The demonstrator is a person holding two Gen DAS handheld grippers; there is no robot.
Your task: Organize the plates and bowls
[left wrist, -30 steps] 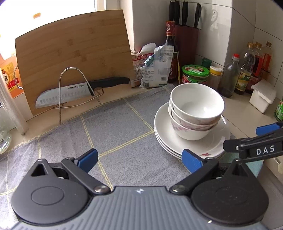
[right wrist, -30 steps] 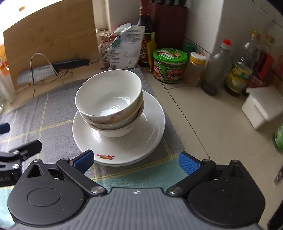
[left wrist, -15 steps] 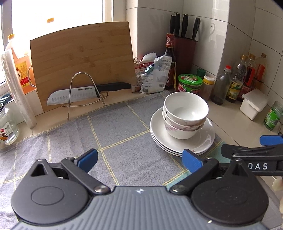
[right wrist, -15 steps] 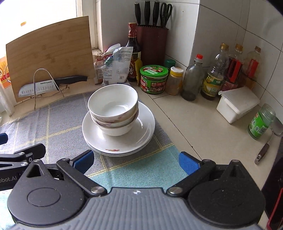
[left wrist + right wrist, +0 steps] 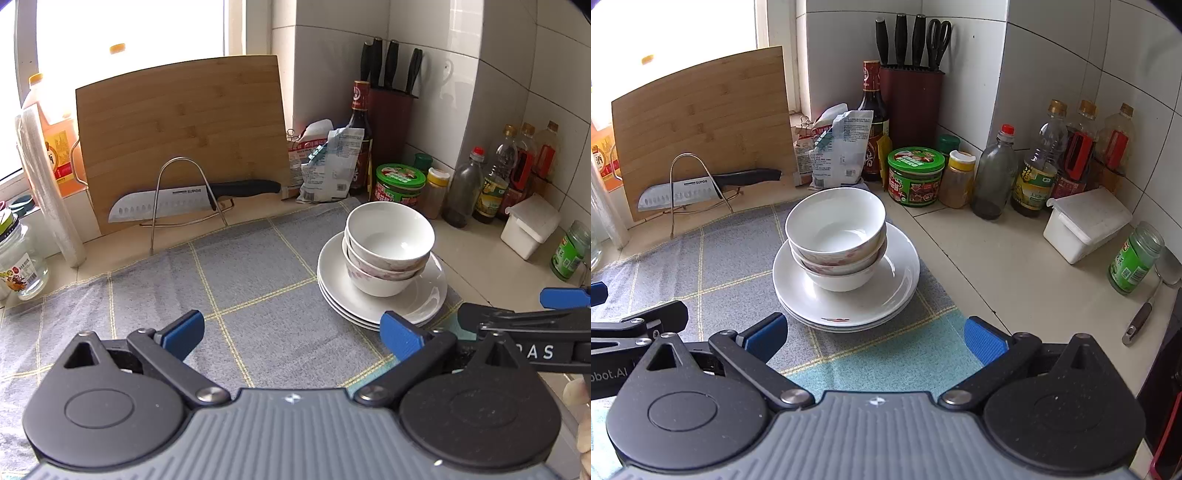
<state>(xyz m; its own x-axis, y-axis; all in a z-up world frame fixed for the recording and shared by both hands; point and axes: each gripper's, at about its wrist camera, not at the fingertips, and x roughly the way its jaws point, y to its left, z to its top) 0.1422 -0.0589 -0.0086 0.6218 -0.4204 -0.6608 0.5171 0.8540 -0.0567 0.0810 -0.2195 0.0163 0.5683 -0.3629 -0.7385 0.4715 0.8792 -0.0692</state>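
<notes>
While both jaws stand wide apart and empty, the left hand-held gripper (image 5: 291,330) and right hand-held gripper (image 5: 875,334) hover above the grey checked cloth (image 5: 258,266), short of the nested bowls (image 5: 836,236) stacked on the plates (image 5: 897,280) on the surface.
</notes>
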